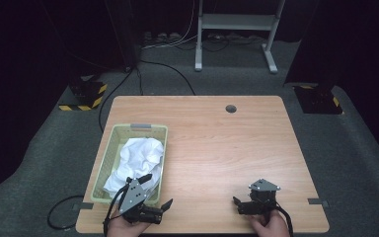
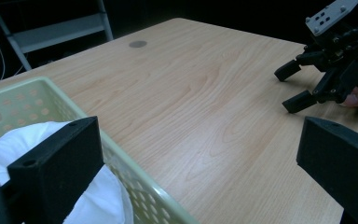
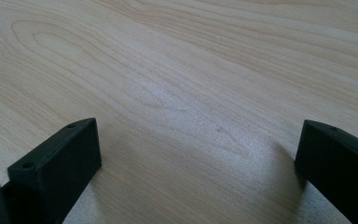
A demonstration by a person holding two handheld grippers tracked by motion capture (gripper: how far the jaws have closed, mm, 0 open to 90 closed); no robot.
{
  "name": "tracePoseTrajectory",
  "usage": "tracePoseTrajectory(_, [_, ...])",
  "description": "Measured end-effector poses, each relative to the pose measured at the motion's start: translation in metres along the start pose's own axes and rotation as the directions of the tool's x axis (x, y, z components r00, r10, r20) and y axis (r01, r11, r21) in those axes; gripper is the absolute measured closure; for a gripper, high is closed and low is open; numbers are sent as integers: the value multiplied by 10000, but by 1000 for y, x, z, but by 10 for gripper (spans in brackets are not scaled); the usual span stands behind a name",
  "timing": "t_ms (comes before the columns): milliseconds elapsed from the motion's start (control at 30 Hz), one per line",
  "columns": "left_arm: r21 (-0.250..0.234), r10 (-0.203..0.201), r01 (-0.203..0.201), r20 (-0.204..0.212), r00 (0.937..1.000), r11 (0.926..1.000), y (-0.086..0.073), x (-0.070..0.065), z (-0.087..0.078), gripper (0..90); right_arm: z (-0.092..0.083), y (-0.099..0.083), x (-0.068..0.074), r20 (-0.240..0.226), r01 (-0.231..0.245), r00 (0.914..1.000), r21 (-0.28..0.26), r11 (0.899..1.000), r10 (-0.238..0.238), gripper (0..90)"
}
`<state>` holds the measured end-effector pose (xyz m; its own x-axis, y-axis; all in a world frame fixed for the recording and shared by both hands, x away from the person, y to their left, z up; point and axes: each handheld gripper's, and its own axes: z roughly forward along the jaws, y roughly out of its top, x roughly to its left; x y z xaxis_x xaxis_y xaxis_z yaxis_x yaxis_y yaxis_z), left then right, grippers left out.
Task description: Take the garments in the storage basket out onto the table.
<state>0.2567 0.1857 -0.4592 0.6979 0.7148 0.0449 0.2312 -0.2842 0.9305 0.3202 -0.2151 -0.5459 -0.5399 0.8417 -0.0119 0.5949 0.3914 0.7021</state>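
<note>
A pale green plastic basket (image 1: 109,148) stands on the left part of the wooden table (image 1: 217,143), with a crumpled white cloth (image 1: 140,158) lying in it. My left gripper (image 1: 157,191) is open at the basket's near right corner, held in a hand. In the left gripper view its jaws are wide apart; one is over the cloth (image 2: 98,200) and the basket rim (image 2: 135,172), the other over bare wood. My right gripper (image 1: 238,205) is open and empty near the front edge. It also appears in the left gripper view (image 2: 292,86). In the right gripper view its jaws stand wide apart over bare table (image 3: 177,84).
A dark round grommet (image 1: 231,108) sits near the table's far edge. Tape marks (image 1: 317,201) lie at the front corners. Beyond the table are a white metal stand (image 1: 237,22), floor cables (image 1: 168,69) and yellow-black striped bases (image 1: 84,96).
</note>
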Motion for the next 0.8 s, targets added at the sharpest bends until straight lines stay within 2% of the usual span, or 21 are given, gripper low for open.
tracePoseTrajectory(467, [-30, -344, 343, -571, 9978, 9994, -6, 17, -12, 5, 0, 0, 0, 0, -3, 10000, 1, 10000, 3, 1])
tracePoseTrajectory(800, [-148, -730, 719, -1069, 9916, 9973, -10, 30, -22, 5, 0, 0, 0, 1, -1, 10000, 0, 10000, 1, 1])
